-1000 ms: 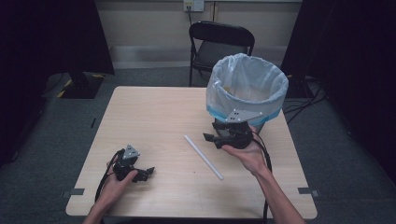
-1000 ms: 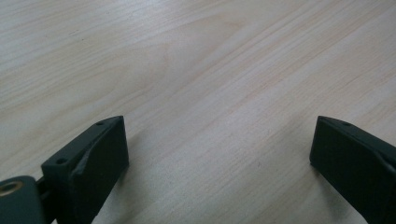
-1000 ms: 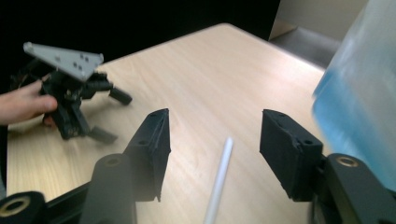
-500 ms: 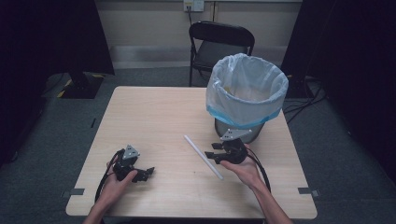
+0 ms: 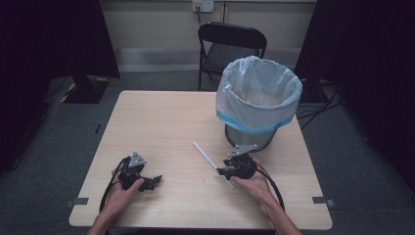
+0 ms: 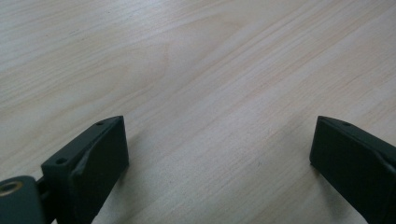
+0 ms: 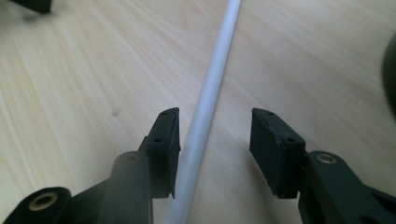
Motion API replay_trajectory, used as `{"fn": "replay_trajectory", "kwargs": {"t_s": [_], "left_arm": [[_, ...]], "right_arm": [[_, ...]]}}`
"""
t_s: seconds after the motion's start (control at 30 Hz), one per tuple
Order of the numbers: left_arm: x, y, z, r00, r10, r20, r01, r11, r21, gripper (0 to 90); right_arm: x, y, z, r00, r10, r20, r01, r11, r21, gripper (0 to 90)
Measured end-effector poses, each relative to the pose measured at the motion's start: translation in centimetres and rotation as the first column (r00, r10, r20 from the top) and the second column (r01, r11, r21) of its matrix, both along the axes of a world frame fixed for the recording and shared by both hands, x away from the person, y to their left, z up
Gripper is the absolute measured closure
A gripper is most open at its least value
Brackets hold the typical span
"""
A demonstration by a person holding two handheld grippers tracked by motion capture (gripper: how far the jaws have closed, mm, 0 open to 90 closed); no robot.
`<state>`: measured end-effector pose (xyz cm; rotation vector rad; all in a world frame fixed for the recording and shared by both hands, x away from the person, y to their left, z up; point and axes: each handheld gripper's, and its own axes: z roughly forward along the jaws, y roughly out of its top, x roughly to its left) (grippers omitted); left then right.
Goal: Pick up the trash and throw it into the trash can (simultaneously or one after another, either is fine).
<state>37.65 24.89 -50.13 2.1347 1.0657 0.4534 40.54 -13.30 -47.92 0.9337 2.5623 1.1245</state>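
Light wood table (image 5: 161, 122), dark room, bin (image 5: 258, 100) with bag at back right. White tube (image 7: 205, 100) lies flat on table between right gripper (image 7: 215, 140) jaws, just closing, gap left one side. Left gripper (image 6: 219, 144) wide, nothing in it.

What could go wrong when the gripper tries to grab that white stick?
The white stick sits off-centre in the right gripper, close to one jaw, with a gap to the other. The jaws have just been closing; the far one could roll the thin round stick away. The grip is near one end, so the long end may droop when lifted. The bin stands close and could be bumped.
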Motion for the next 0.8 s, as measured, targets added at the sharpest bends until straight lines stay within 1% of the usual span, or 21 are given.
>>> {"fn": "replay_trajectory", "kwargs": {"t_s": [0.07, 0.1, 0.13, 0.2, 0.27, 0.37, 0.4, 0.43, 0.6, 0.67, 0.8], "left_arm": [[0.0, 0.0, 0.0, 1.0000, -0.002, 0.001, 0.002, 1.0000, 0.003, 3.9], [0.0, 0.0, 0.0, 1.0000, -0.001, 0.002, 0.001, 1.0000, 0.003, 3.9], [0.0, 0.0, 0.0, 1.0000, -0.001, 0.002, 0.001, 1.0000, 0.003, 3.9], [0.0, 0.0, 0.0, 1.0000, -0.001, 0.001, 0.001, 1.0000, 0.003, 3.9], [0.0, 0.0, 0.0, 1.0000, 0.000, 0.000, 0.000, 1.0000, 0.000, 3.9], [0.0, 0.0, 0.0, 1.0000, -0.004, 0.003, 0.004, 1.0000, 0.006, 3.9], [0.0, 0.0, 0.0, 1.0000, -0.001, 0.002, 0.001, 1.0000, 0.003, 3.9], [0.0, 0.0, 0.0, 1.0000, -0.002, 0.002, 0.002, 1.0000, 0.003, 3.9], [0.0, -0.1, 0.0, 1.0000, 0.002, 0.000, -0.002, 1.0000, -0.003, 3.6], [0.0, -0.1, 0.0, 1.0000, 0.002, 0.000, -0.002, 1.0000, -0.003, 3.6], [0.0, 0.0, 0.0, 1.0000, 0.000, 0.000, 0.000, 1.0000, 0.001, 3.6]], "right_arm": [[0.0, 0.1, -0.5, 1.0000, 0.007, -0.006, -0.007, 1.000, -0.011, 55.2], [-0.2, 0.2, -0.6, 1.0000, 0.006, -0.001, -0.006, 0.999, -0.031, 55.2], [-0.2, 0.3, -0.8, 0.9999, 0.009, 0.006, -0.009, 0.999, -0.042, 55.7], [-0.3, 0.4, -0.9, 0.9999, 0.011, 0.008, -0.010, 0.999, -0.042, 56.5], [-0.5, 0.5, -0.9, 0.9996, 0.023, 0.018, -0.022, 0.998, -0.055, 60.6], [-0.9, 0.8, -0.8, 0.9976, 0.055, 0.042, -0.052, 0.995, -0.080, 70.6], [-1.0, 0.9, -0.8, 0.9971, 0.067, 0.037, -0.064, 0.995, -0.078, 74.2], [-1.1, 1.0, -0.8, 0.9963, 0.077, 0.039, -0.073, 0.994, -0.083, 74.8], [-1.1, 0.9, -0.8, 0.9968, 0.077, 0.022, -0.075, 0.995, -0.070, 79.5], [-1.1, 0.9, -0.8, 0.9976, 0.067, 0.015, -0.066, 0.996, -0.060, 79.7], [-1.1, 0.9, -0.9, 0.9982, 0.056, 0.019, -0.055, 0.997, -0.055, 80.2]]}}
